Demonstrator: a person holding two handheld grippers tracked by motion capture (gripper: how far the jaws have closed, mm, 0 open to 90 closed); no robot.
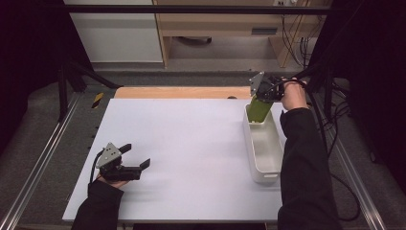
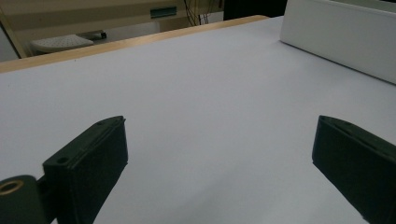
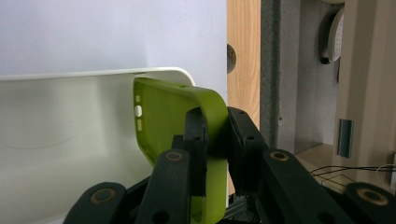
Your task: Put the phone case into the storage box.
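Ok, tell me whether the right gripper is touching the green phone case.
Touching: the right gripper view shows the right gripper with both jaws pinching the green phone case wall.

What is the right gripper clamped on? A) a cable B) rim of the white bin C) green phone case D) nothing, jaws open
C: in the right gripper view, the right gripper pinches the edge of the green phone case, held over the far end of the white bin.
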